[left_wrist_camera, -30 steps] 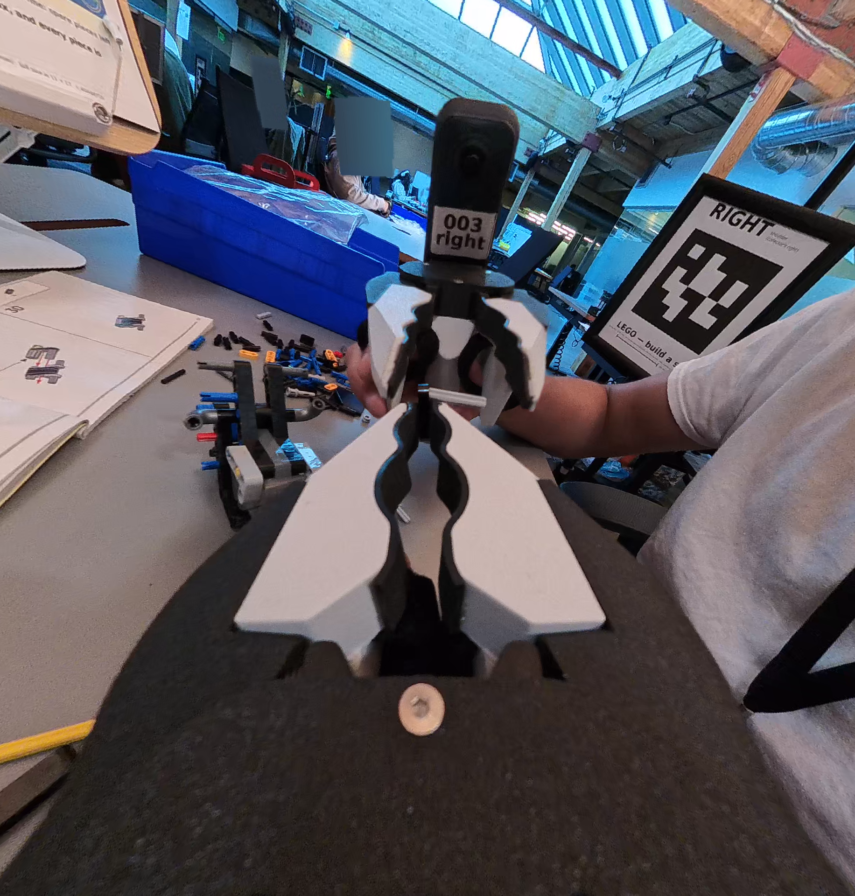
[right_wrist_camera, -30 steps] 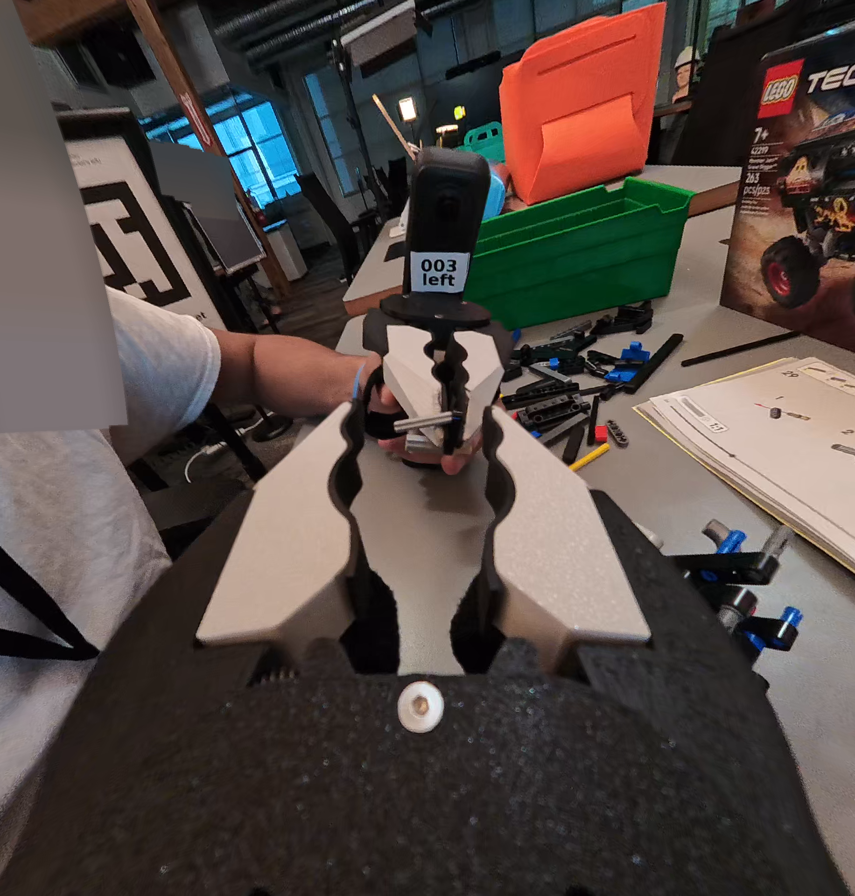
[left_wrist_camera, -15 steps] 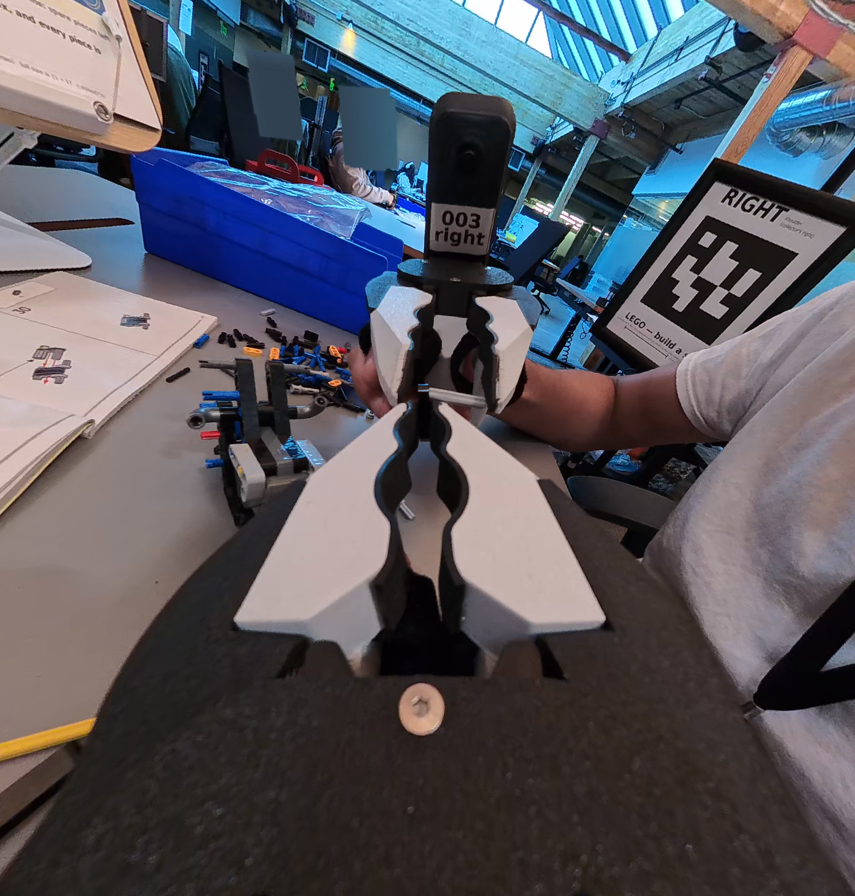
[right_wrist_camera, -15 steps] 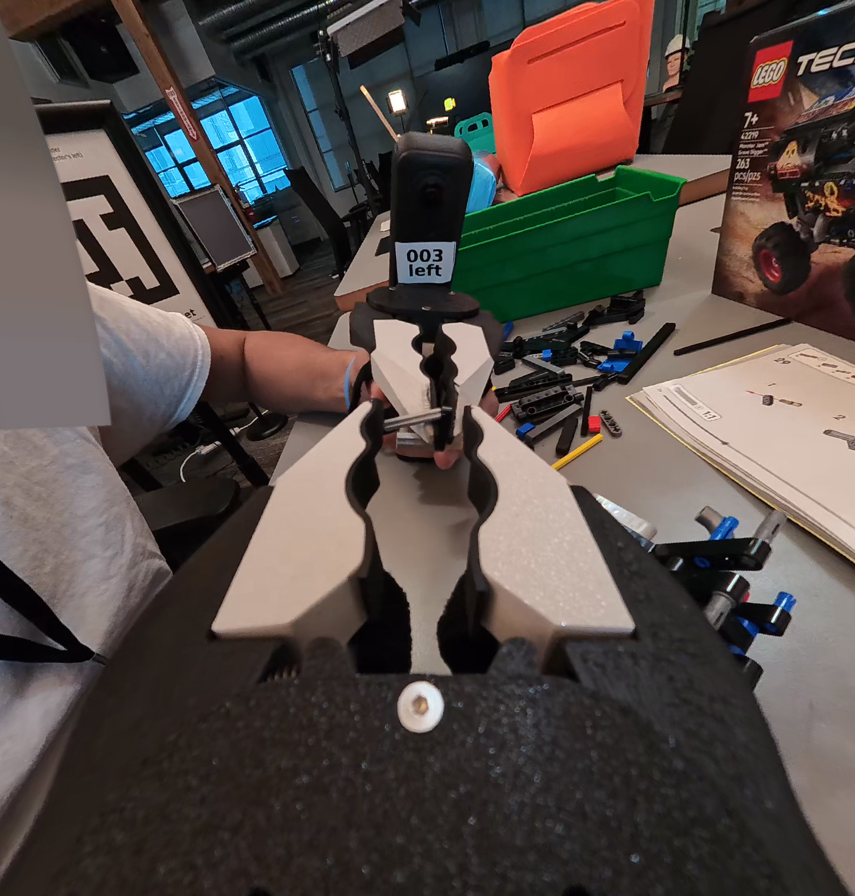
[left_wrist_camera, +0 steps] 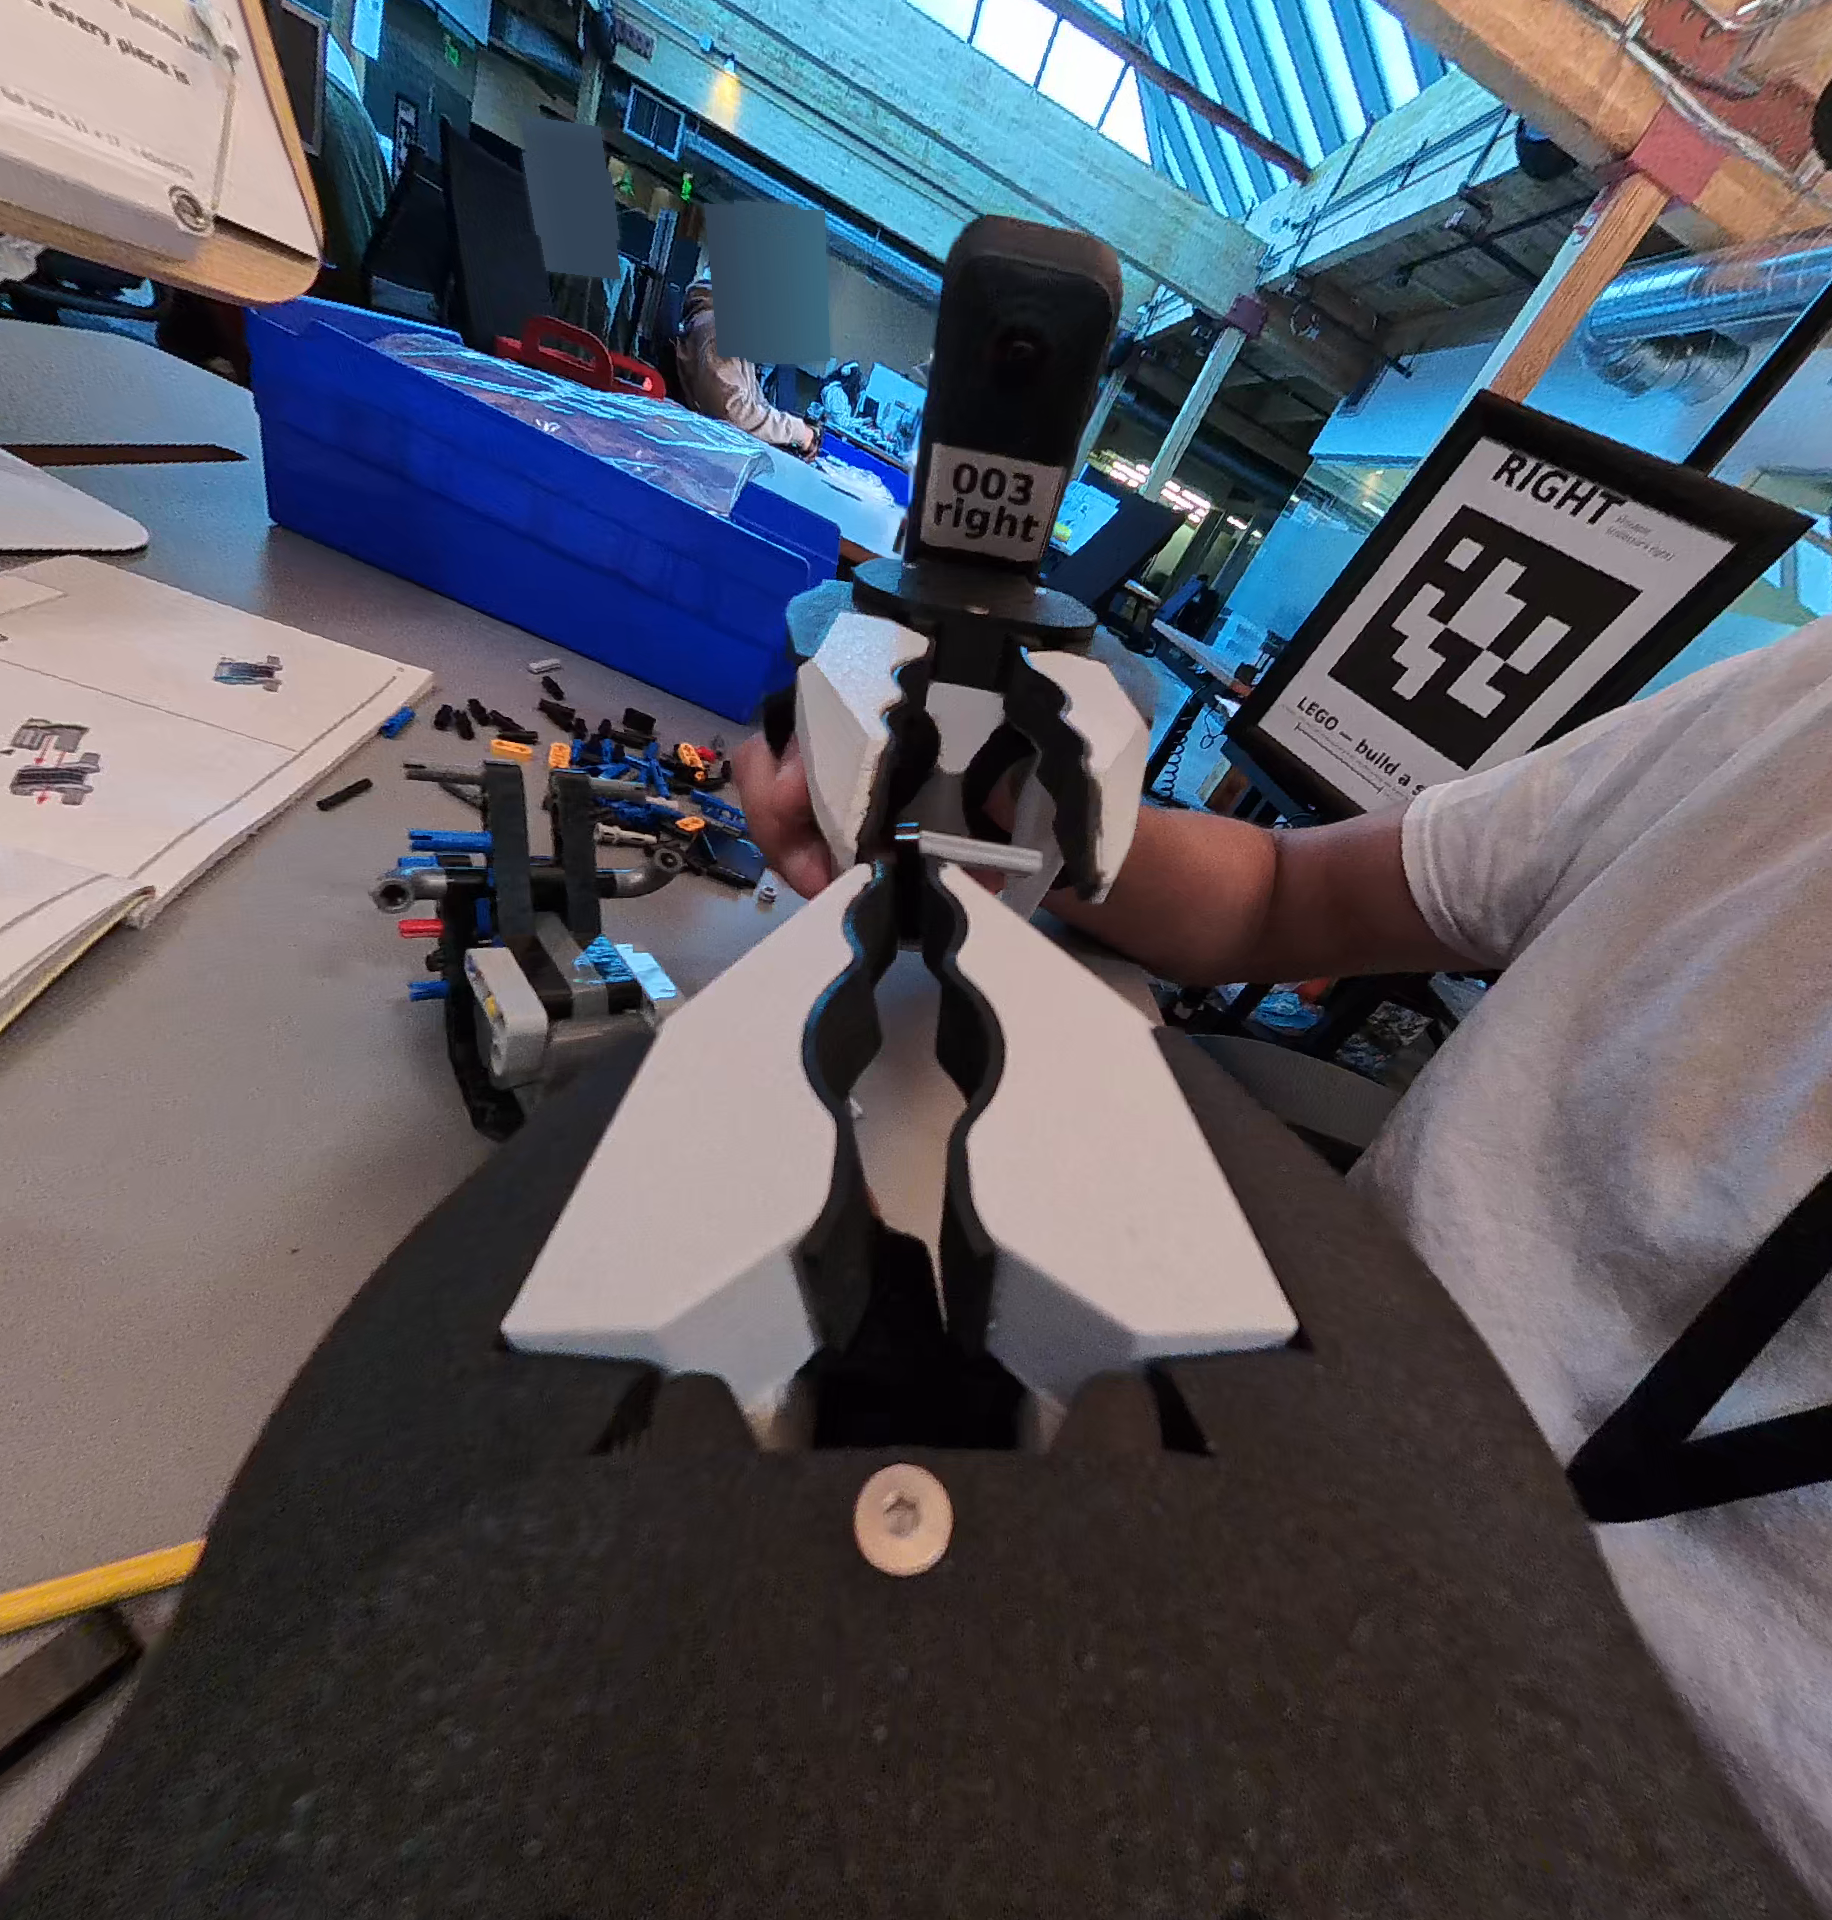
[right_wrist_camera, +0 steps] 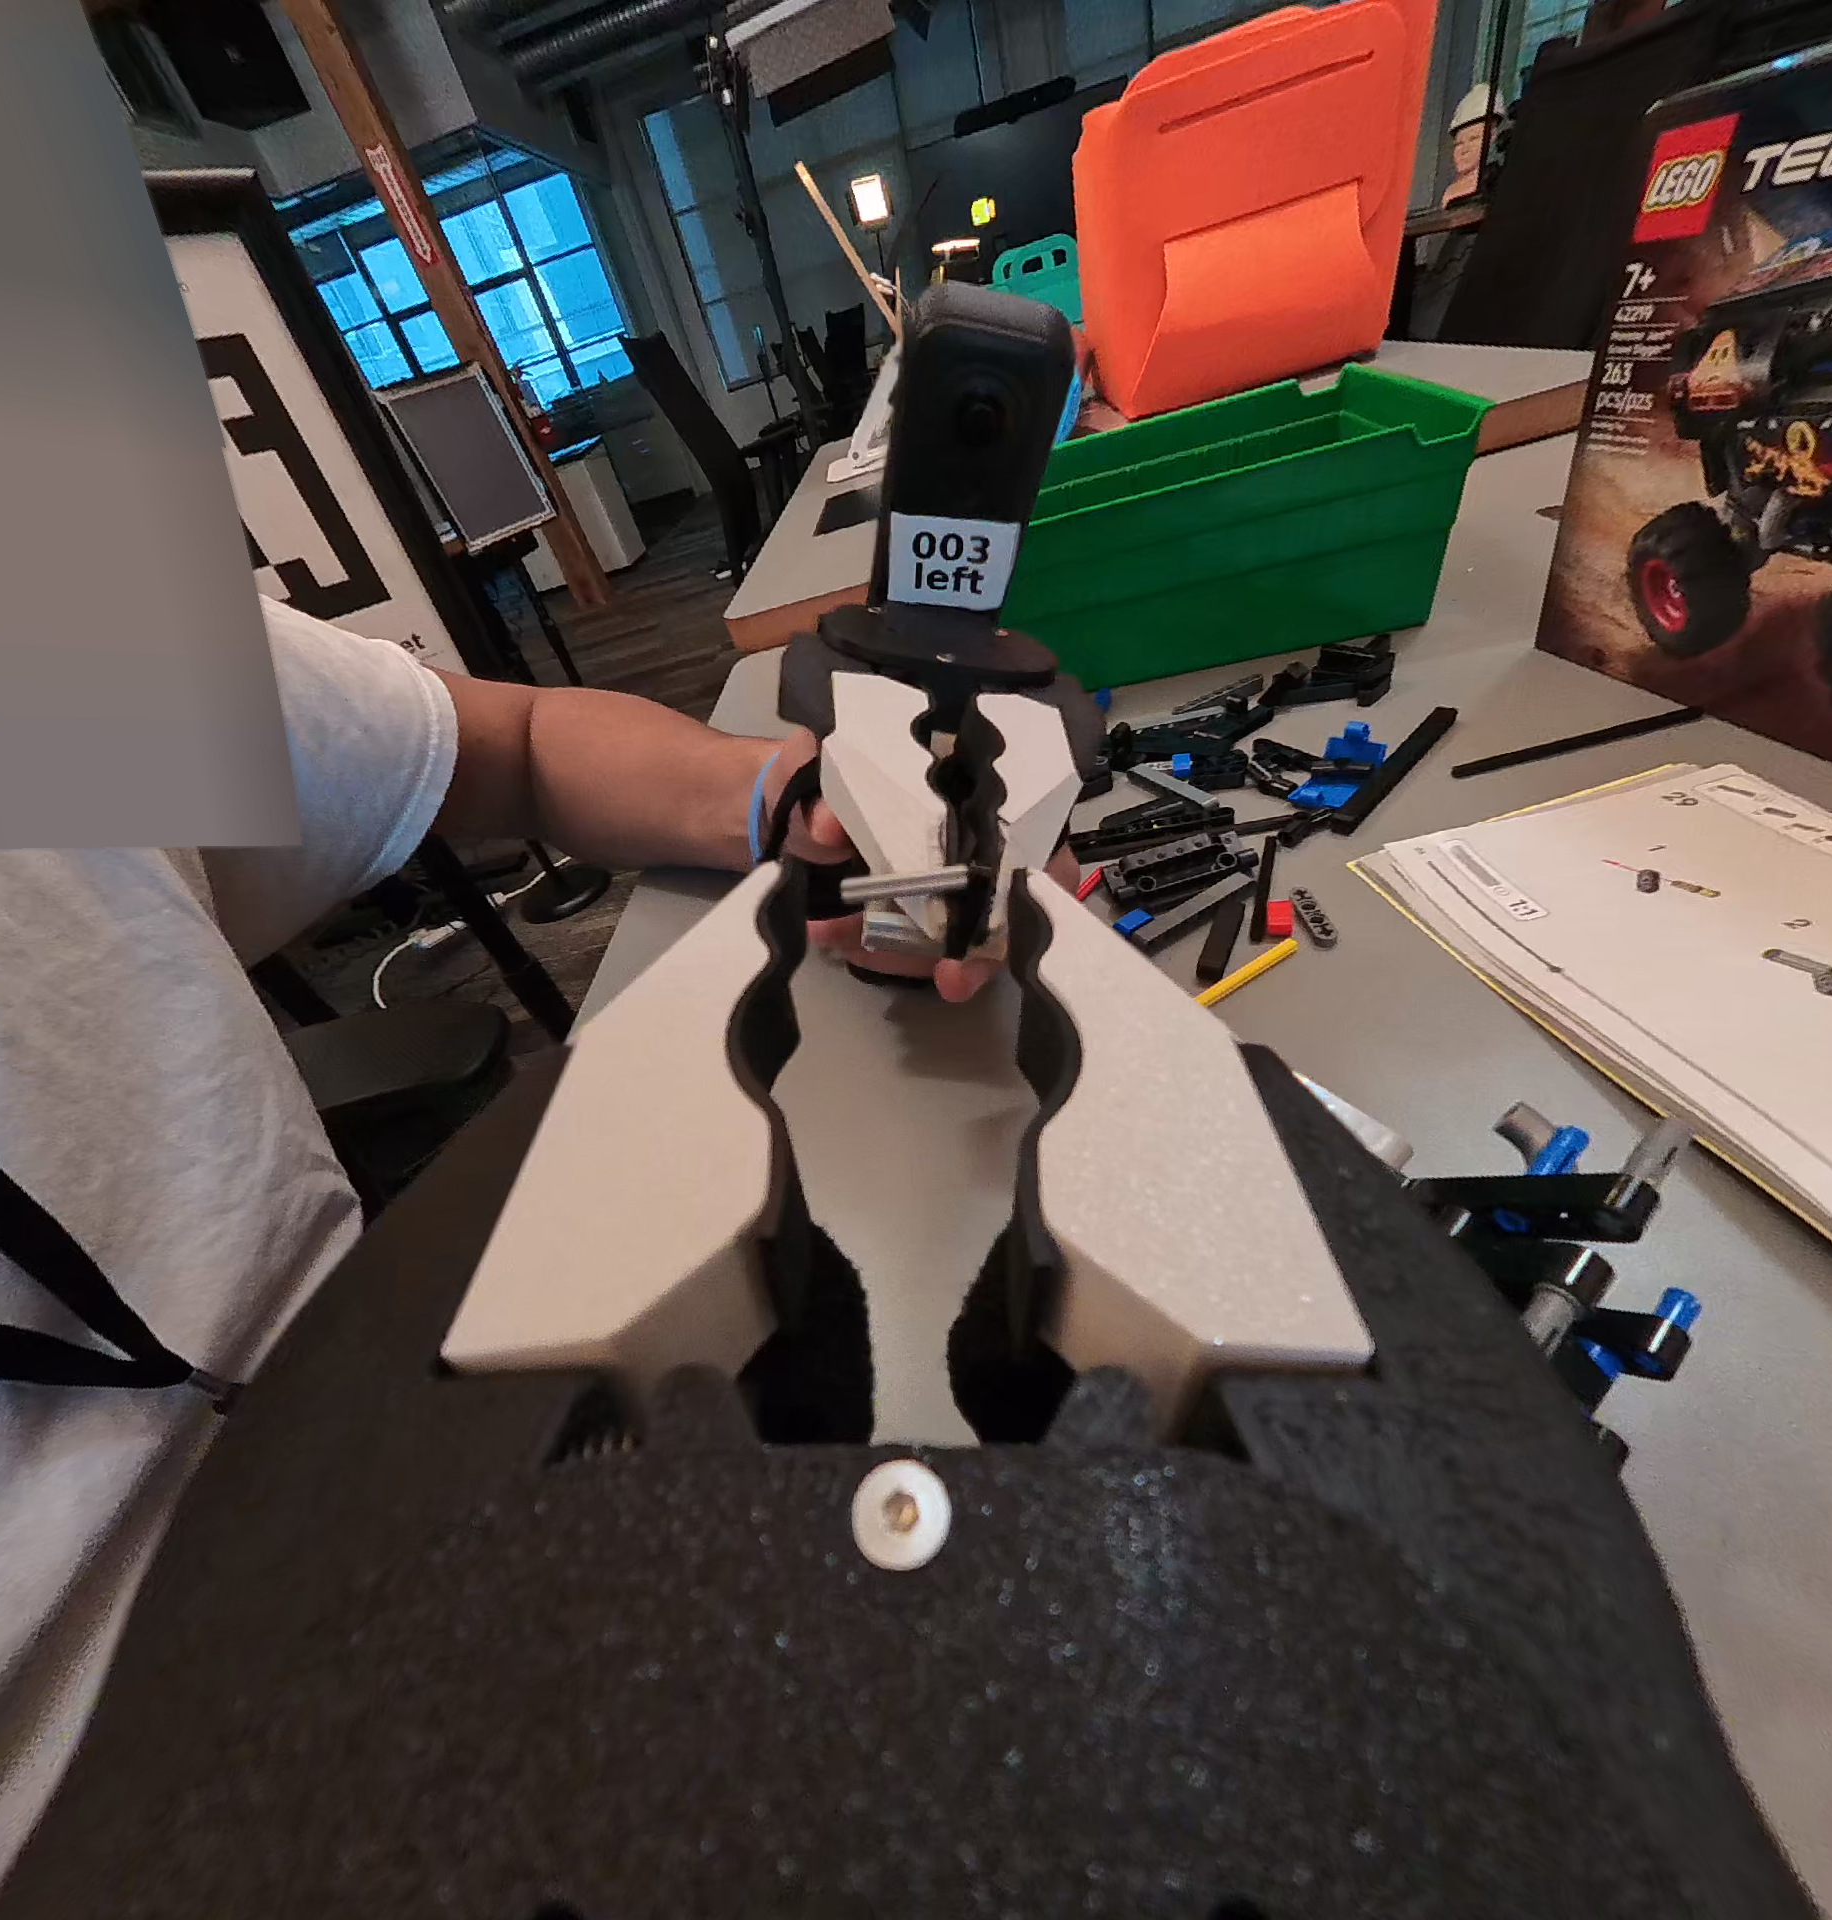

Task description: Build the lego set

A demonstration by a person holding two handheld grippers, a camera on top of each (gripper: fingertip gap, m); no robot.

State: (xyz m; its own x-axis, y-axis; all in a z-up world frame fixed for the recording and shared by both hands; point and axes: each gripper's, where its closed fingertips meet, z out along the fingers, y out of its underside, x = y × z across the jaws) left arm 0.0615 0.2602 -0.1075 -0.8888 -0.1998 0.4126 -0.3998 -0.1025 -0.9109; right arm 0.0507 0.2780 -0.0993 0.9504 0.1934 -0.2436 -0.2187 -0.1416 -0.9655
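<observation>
At 9 o'clock of the left wrist view, an open paper instruction booklet [left_wrist_camera: 112, 748] lay flat on the smooth grey surface [left_wrist_camera: 164, 1195]. At 10 o'clock a blue plastic bin [left_wrist_camera: 517, 520] held crinkled clear plastic wrap [left_wrist_camera: 600, 416]. Just right of the booklet stood your half-built lego set [left_wrist_camera: 538, 935], black beams studded with blue pins, loose pieces scattered behind it. At centre, your left gripper [left_wrist_camera: 907, 883], wavy black pads on white wedge fingers, was clamped on a slim grey axle [left_wrist_camera: 979, 854] held crosswise. Your right gripper [right_wrist_camera: 896, 883] stood apart around that axle, not touching it. At 2 o'clock of the right wrist view, a green plastic bin [right_wrist_camera: 1234, 520]; its contents could not be seen.
</observation>
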